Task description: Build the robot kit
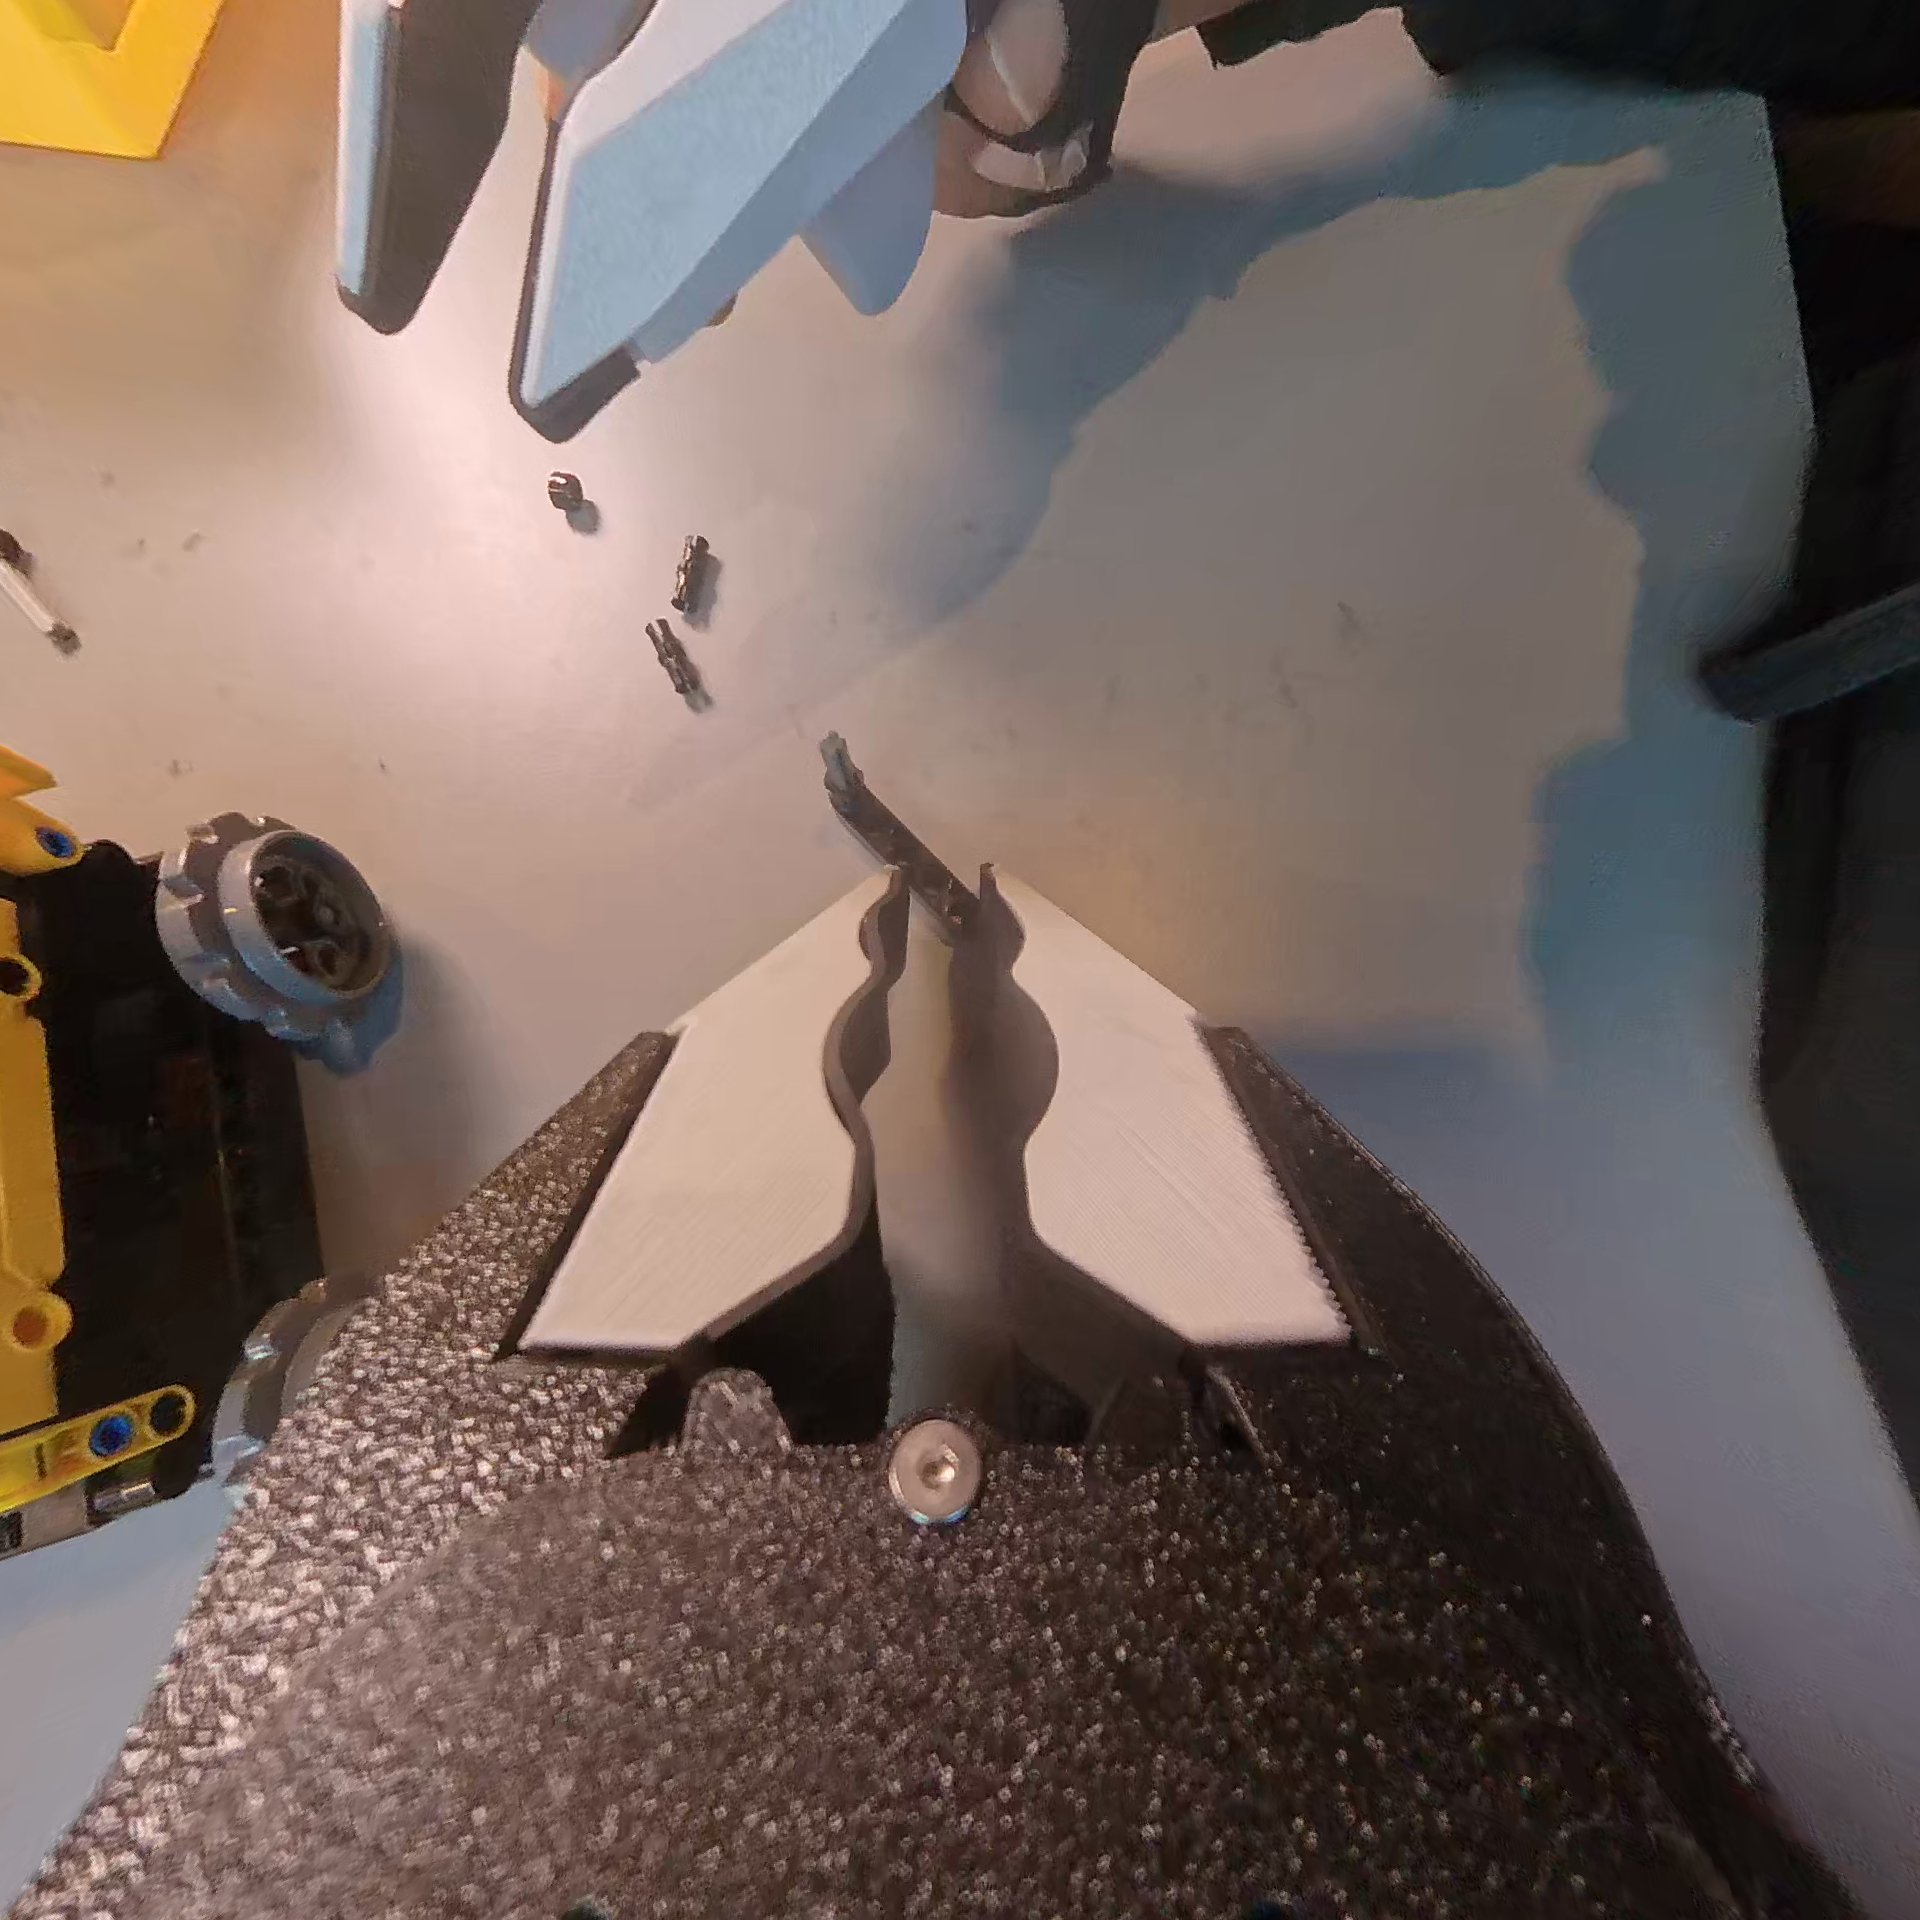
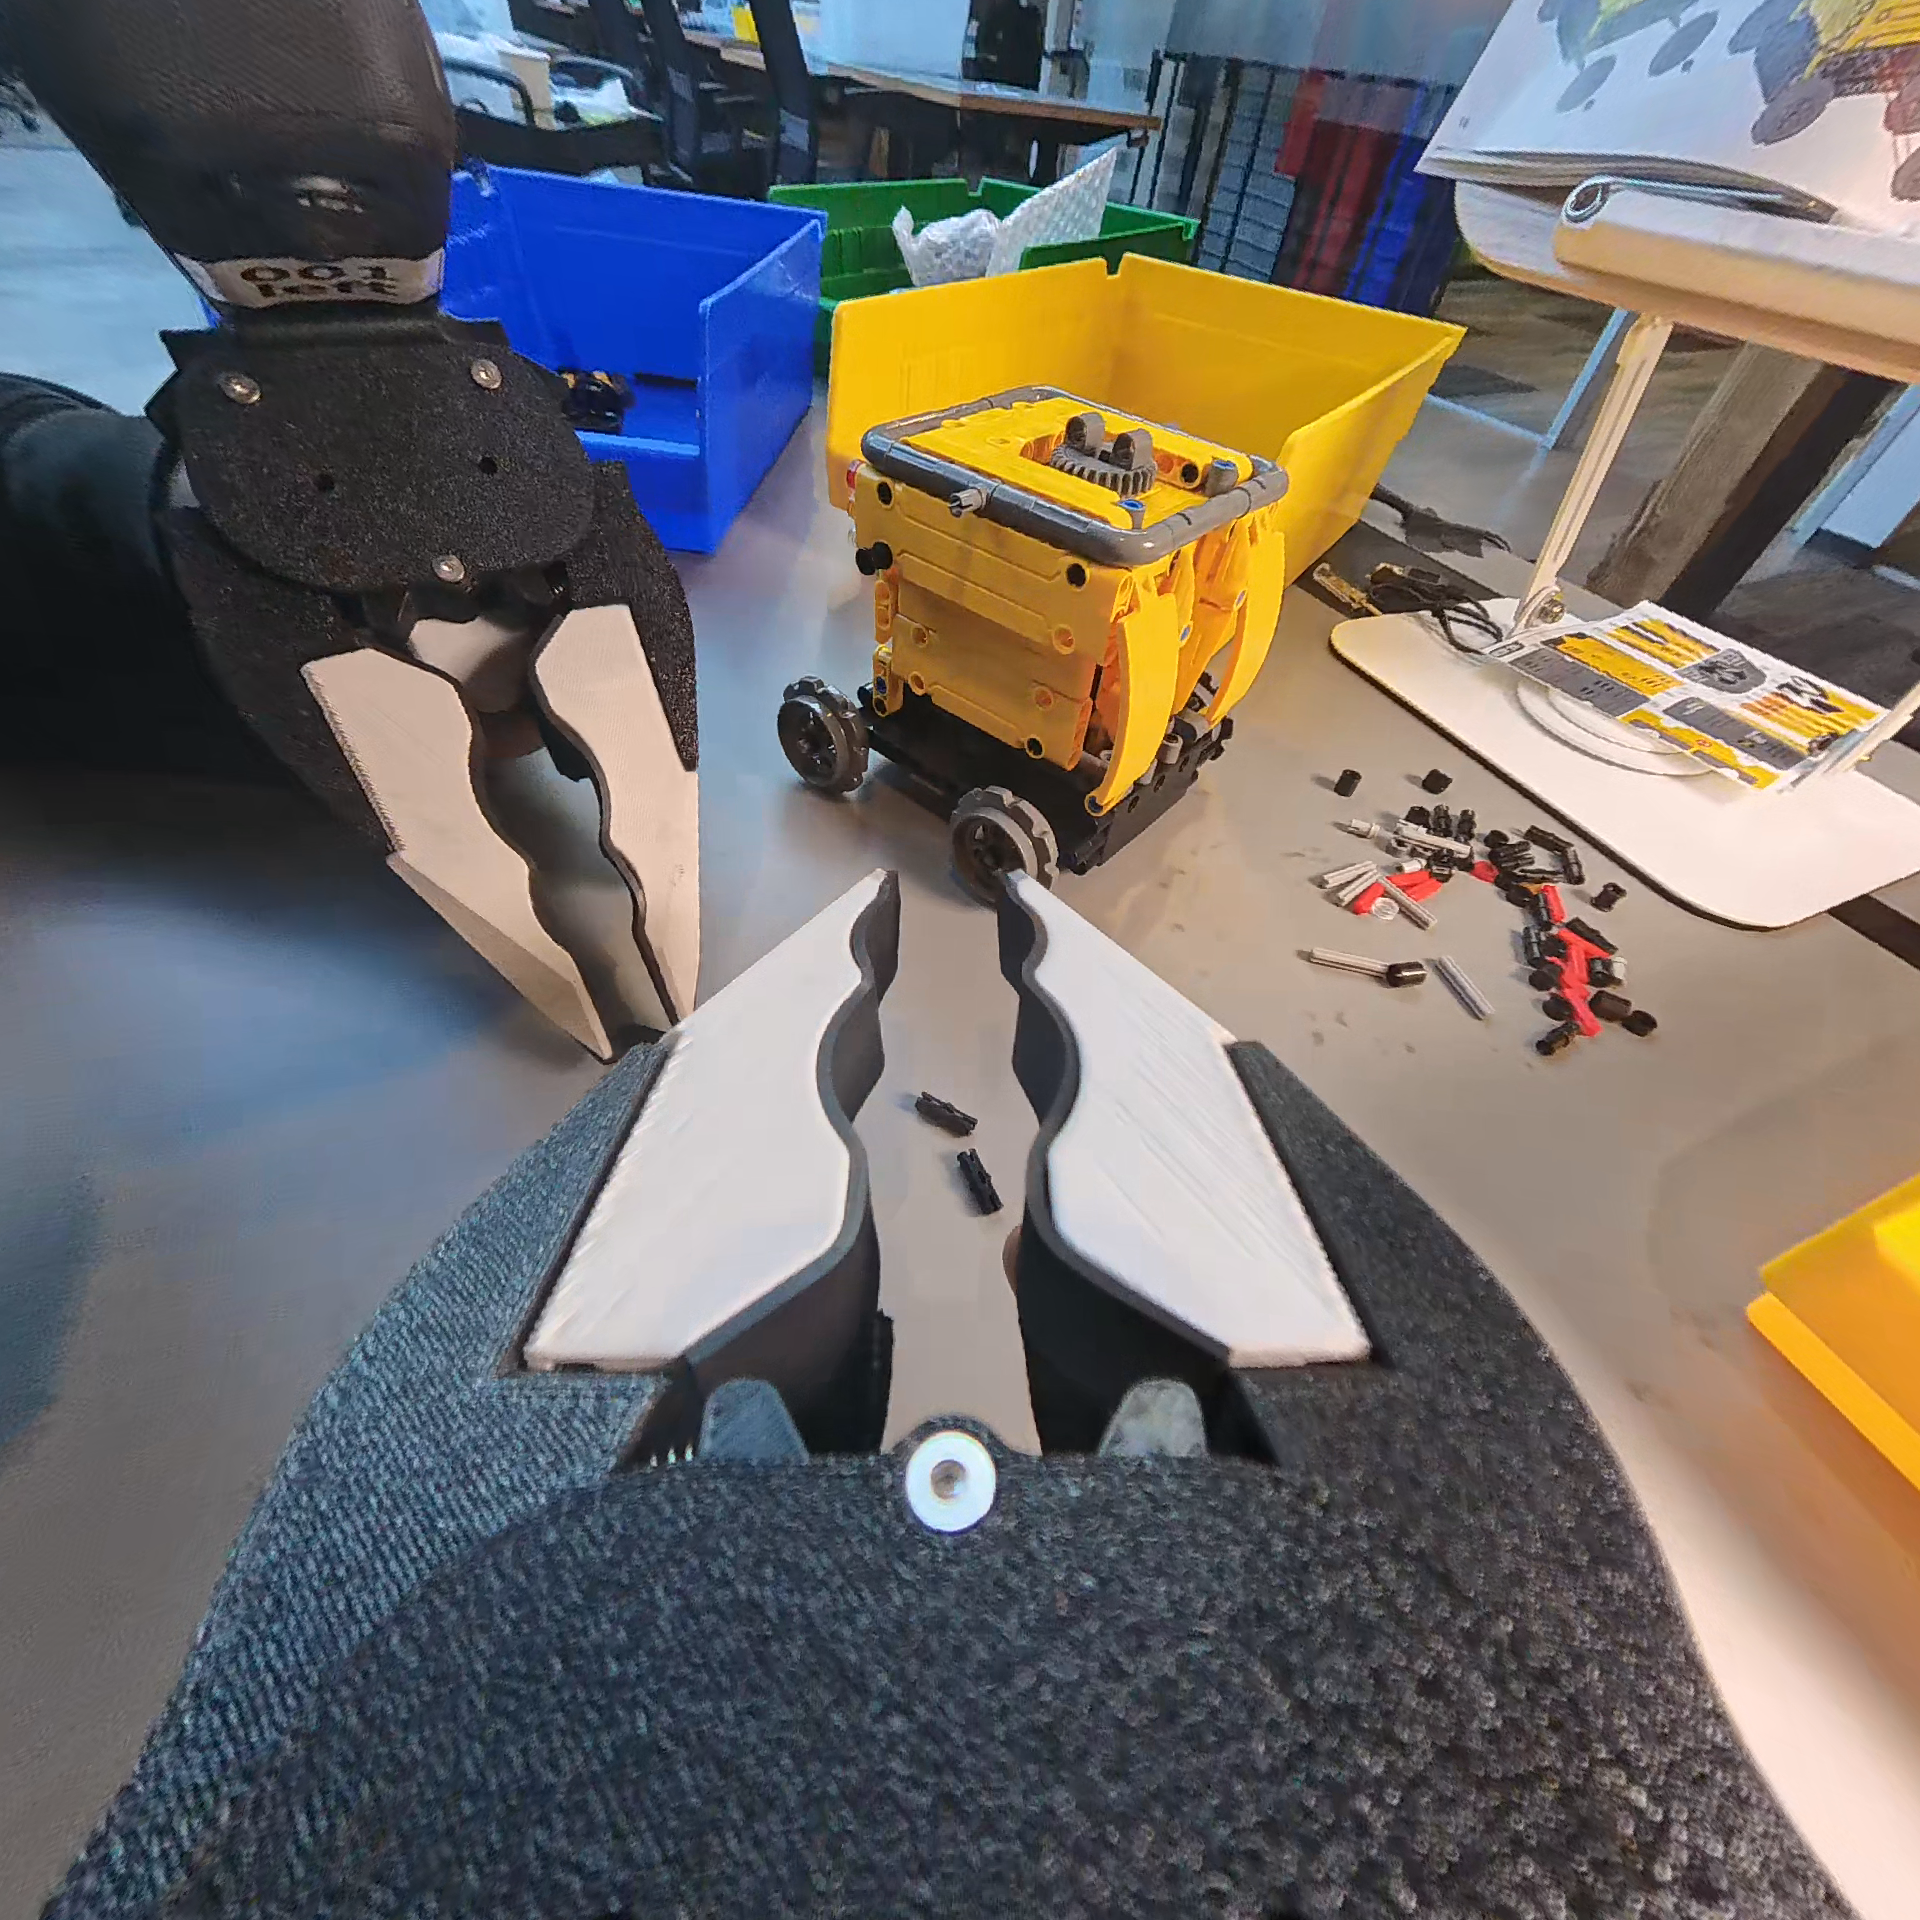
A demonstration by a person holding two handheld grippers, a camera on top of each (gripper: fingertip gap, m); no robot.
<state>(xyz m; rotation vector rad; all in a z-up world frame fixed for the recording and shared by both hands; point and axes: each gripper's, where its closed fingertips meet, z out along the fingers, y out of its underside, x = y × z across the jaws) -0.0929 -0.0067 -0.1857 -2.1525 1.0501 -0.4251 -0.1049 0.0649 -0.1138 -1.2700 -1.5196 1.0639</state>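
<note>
My left gripper [image 1: 940,878] is shut on a thin black beam [image 1: 883,831], which sticks out forward and to the left just above the grey table [image 1: 1247,623]. In the right wrist view the left gripper [image 2: 644,1023] points down at the table, and the beam is hidden there. My right gripper [image 2: 951,888] is open and empty, low over the table. Two small black pins [image 2: 945,1112] [image 2: 977,1179] lie between its fingers. The right gripper also shows in the left wrist view [image 1: 468,358], with three black pins [image 1: 696,571] below it.
A yellow brick-built vehicle [image 2: 1039,623] on black wheels stands ahead, its grey wheel hub [image 1: 275,935] showing left. Behind are yellow [image 2: 1351,364], blue [image 2: 644,312] and green [image 2: 883,223] bins. A pile of pins [image 2: 1507,904], a white booklet stand [image 2: 1662,831] and a yellow block [image 2: 1849,1320] lie right. Some 10 cm of space lies between my two pairs of fingers. The yellow block [image 2: 1849,1320] is closer to my right gripper, around 20 cm from its tips; the left tips are 25 cm off.
</note>
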